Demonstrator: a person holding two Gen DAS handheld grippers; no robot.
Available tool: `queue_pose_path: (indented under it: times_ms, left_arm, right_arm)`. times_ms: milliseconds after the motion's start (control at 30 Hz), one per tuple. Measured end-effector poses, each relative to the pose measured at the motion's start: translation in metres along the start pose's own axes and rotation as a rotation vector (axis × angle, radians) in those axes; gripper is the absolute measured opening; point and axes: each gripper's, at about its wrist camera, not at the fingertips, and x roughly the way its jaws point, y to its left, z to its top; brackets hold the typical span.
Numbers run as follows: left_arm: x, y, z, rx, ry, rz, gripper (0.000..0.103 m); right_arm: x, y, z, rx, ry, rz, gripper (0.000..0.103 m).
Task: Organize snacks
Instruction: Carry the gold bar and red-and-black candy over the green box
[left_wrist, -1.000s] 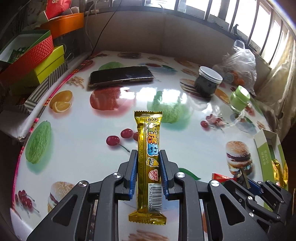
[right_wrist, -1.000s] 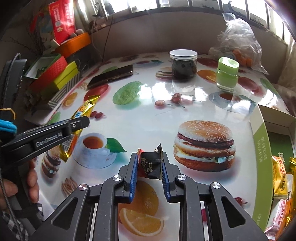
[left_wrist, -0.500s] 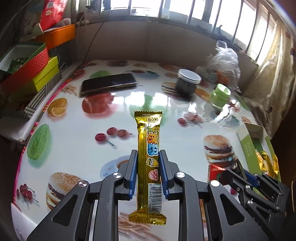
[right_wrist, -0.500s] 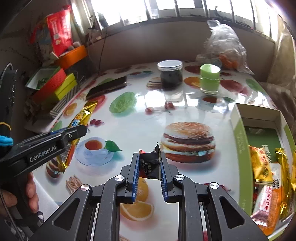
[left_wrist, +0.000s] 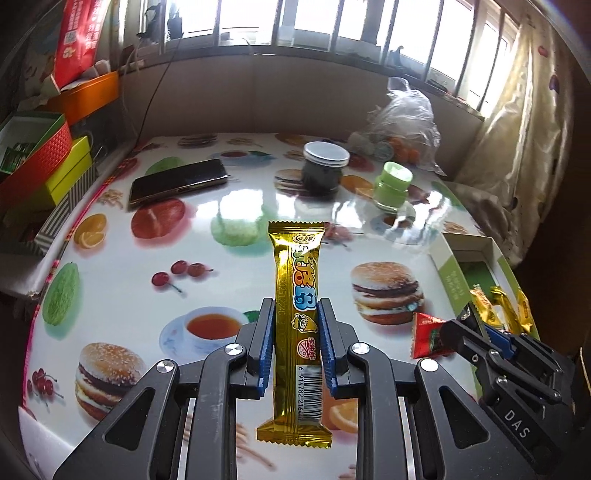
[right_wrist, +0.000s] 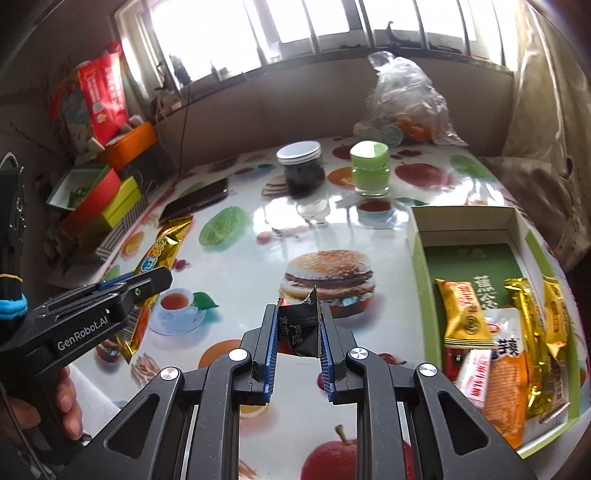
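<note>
We carry: left tool (left_wrist: 297, 325) clamped on gold bar (left_wrist: 297, 295), right tool (right_wrist: 297, 325) clamped on dark sachet (right_wrist: 301, 328). Next: drop into green box (right_wrist: 419, 258), 3 o'clock.

Both tools, left (left_wrist: 297, 345) and right (right_wrist: 298, 338), have lifted and swung toward the green box (right_wrist: 419, 258), now fully in view

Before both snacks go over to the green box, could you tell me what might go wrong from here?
1. The left gripper clamps the long gold bar near its lower half, so the free upper end could swing and catch the green box wall.
2. The right gripper pinches the small dark packet only at its fingertips, so it may slip.
3. The box's near end is crowded with snacks; new ones could ride over the rim.
</note>
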Motion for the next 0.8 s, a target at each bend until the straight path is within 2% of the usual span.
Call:
queue_pose_path:
  times_ms: [300,800]
  left_arm:
    - [-0.004,-0.029,0.005,0.049,-0.011,-0.04,0.024]
    - [0.002,-0.095,0.012,0.15,0.005,-0.148,0.024]
  right_arm:
    - [-0.022,-0.026,-0.002,0.048,-0.037,-0.031,0.019]
    - [-0.057,-0.086,-0.012,0.153,-0.077,-0.128,0.019]
